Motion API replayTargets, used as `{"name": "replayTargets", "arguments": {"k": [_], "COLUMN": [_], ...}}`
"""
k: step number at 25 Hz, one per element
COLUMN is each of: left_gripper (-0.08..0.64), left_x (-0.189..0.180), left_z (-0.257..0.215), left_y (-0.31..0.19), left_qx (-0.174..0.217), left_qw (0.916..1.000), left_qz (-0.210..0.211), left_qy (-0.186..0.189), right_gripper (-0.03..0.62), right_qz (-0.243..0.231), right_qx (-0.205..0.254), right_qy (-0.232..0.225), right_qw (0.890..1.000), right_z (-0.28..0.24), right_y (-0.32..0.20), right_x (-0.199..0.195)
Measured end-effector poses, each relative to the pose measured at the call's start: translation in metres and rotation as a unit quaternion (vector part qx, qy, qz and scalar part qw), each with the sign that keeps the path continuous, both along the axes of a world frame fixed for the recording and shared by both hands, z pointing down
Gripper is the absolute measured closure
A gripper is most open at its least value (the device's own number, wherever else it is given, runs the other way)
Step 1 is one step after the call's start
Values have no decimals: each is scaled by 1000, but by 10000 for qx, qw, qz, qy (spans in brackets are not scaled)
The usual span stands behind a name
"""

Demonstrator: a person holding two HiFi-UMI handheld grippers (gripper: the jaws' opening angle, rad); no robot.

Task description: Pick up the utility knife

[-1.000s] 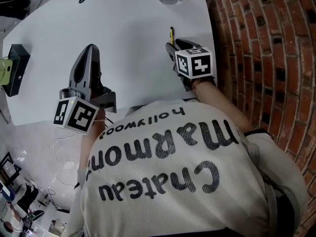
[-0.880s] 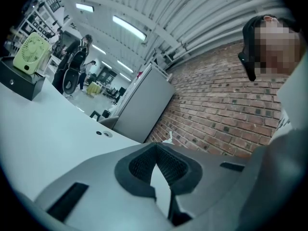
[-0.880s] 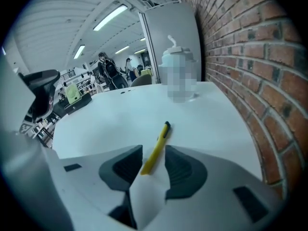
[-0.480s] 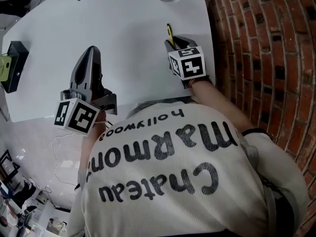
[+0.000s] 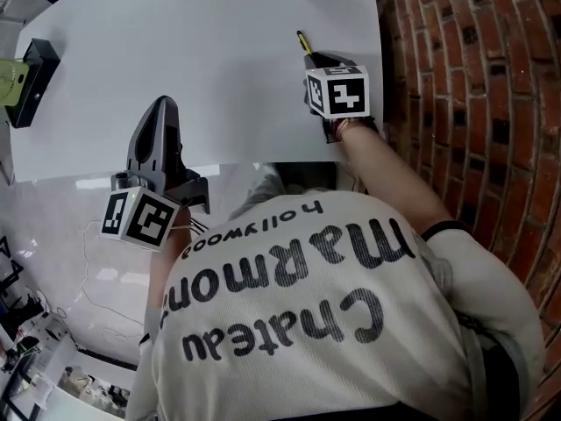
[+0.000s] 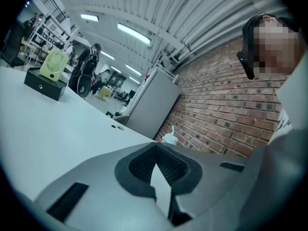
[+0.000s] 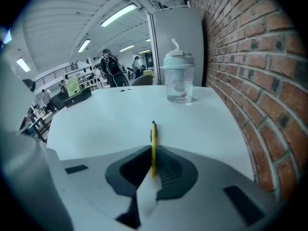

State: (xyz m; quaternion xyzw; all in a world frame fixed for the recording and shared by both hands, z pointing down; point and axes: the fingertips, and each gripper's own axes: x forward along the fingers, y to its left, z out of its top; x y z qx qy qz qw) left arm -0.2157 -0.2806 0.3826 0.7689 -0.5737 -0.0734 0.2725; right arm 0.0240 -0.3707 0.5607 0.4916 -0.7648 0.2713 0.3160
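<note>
My right hand-held gripper (image 7: 153, 173) is closing its jaws on the yellow utility knife (image 7: 153, 138), pads against its sides, at about 1 o'clock over the white surface (image 5: 193, 60). My left hand-held gripper (image 6: 155, 147) hangs clenched and empty at 10 o'clock, by the surface's near edge.

Right gripper (image 5: 316, 58) is out at the far right, pitched steeply down, jaws closing with the utility knife (image 7: 153, 131) pinched edge-on between the pads. The right forearm (image 5: 386, 169) stretches out behind it. Left gripper (image 5: 162, 108) sits nearer, on the left, almost level, jaws tip to tip with nothing in them.
</note>
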Motion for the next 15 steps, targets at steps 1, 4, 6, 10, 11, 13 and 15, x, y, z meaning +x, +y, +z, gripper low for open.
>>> {"name": "replayTargets", "arguments": {"k": [1,4,6,10,11,13,15], "left_gripper": [558,558,558,558,558,558,558], "left_x": [-2,-4,-2,-3,-3,-5,-7], "left_z": [1,-2,-6,-11,-12,-13,-14], "left_y": [6,18,24,34,36,40,44], "left_qx": [-7,28,83,149,159,167,169], "left_qw": [10000,9999,9999,9998,9998,9998,9997], "left_qz": [-56,-113,-96,-151,-149,-143,-163], "left_qy": [11,25,-23,-19,-22,-40,-52], "right_gripper": [560,561,561,563,563,563,563], "right_qz": [6,-25,-38,-40,-39,-38,-35], "right_qx": [6,57,61,91,111,135,125], "right_qy": [10,44,41,102,131,160,138], "right_qw": [10000,10000,10000,9999,9998,9998,9998], "right_z": [-1,-2,-3,-2,-2,-3,-3], "right_y": [0,1,1,3,4,3,3], "right_x": [0,-2,-2,-2,-2,-3,-3]}}
